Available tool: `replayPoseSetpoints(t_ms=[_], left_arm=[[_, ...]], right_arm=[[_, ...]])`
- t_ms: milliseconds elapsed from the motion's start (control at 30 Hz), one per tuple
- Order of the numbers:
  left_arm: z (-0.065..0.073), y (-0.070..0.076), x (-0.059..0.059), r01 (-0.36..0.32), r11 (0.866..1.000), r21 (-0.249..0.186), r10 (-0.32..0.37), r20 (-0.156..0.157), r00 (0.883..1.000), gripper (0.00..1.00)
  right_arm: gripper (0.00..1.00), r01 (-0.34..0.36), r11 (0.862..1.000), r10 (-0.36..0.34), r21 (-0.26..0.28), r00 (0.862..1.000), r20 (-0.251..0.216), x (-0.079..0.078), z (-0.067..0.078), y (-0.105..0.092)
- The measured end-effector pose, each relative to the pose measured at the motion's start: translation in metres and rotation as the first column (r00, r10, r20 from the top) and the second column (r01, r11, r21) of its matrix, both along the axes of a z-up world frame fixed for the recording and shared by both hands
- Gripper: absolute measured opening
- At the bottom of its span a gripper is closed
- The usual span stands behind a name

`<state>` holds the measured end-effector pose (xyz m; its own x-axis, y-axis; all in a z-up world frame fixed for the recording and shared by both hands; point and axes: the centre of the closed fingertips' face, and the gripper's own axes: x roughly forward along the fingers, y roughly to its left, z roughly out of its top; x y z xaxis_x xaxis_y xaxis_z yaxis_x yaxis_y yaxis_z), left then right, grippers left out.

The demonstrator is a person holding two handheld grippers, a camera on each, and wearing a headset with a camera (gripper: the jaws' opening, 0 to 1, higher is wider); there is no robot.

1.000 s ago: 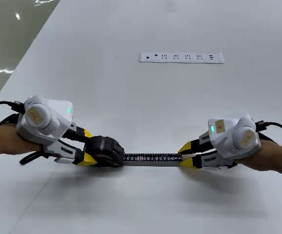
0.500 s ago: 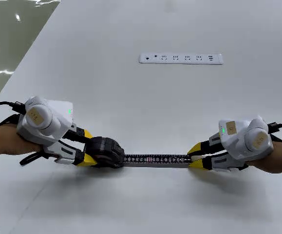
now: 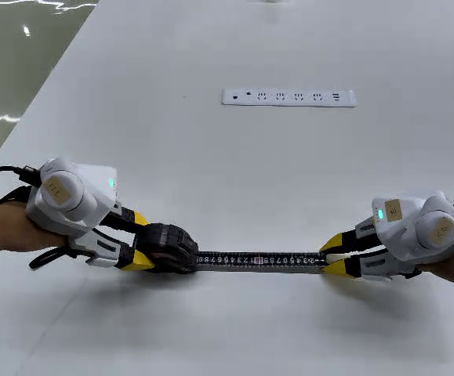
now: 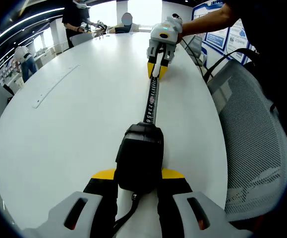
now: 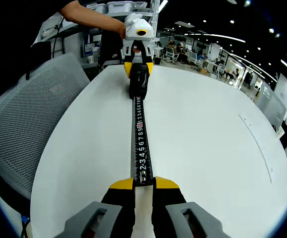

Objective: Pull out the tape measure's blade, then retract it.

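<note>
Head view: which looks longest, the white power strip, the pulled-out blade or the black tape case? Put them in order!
1. The power strip and the blade: about equally long, too close to rank; the strip lies farther away.
2. The tape case: clearly shortest.

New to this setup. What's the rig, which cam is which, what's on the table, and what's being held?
There is no robot here. A person holds a hand-held two-jaw tool in each hand and wears a headset with a camera.

The wide picture comes from the headset and looks down at the white table. The two round pictures come from a fisheye camera on each tool, looking along its jaws. In each round picture the other tool shows at the far end, and a mesh chair stands beside the table.

The left tool is shut on the black tape case. The right tool is shut on the end of the blade, which stretches straight between the two tools.

A white power strip lies farther back, apart from everything else.
</note>
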<state>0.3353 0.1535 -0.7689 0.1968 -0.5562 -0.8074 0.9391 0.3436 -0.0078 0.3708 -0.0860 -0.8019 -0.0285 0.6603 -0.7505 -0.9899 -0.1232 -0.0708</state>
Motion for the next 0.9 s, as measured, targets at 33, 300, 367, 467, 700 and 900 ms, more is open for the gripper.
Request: replayPoseSetpoints(t_ms=[33, 300, 367, 467, 700, 900], left_arm=[[0.000, 0.000, 0.000, 0.000, 1.000, 0.000, 0.000, 0.000, 1.000, 0.25], [0.000, 0.000, 0.000, 0.004, 1.000, 0.003, -0.004, 0.000, 1.000, 0.25], [0.000, 0.000, -0.001, 0.004, 1.000, 0.003, -0.004, 0.000, 1.000, 0.25], [0.000, 0.000, -0.001, 0.005, 1.000, 0.005, -0.005, 0.000, 1.000, 0.25], [0.000, 0.000, -0.001, 0.008, 1.000, 0.009, -0.008, 0.001, 1.000, 0.25], [-0.001, -0.001, -0.001, 0.018, 1.000, 0.016, -0.018, 0.004, 1.000, 0.25]], right_arm=[[0.08, 0.002, 1.000, -0.002, 0.000, 1.000, 0.000, 0.000, 0.000, -0.001], [0.08, 0.020, 1.000, -0.020, -0.015, 1.000, -0.001, 0.001, 0.001, -0.019], [0.08, 0.024, 1.000, -0.024, -0.018, 1.000, 0.000, 0.001, 0.002, -0.021], [0.08, 0.029, 0.999, -0.029, -0.024, 1.000, 0.002, 0.002, 0.001, -0.026], [0.08, 0.041, 0.999, -0.041, -0.029, 0.999, 0.004, 0.002, 0.001, -0.030], [0.09, 0.046, 0.998, -0.047, -0.044, 0.999, -0.022, 0.001, 0.000, -0.029]])
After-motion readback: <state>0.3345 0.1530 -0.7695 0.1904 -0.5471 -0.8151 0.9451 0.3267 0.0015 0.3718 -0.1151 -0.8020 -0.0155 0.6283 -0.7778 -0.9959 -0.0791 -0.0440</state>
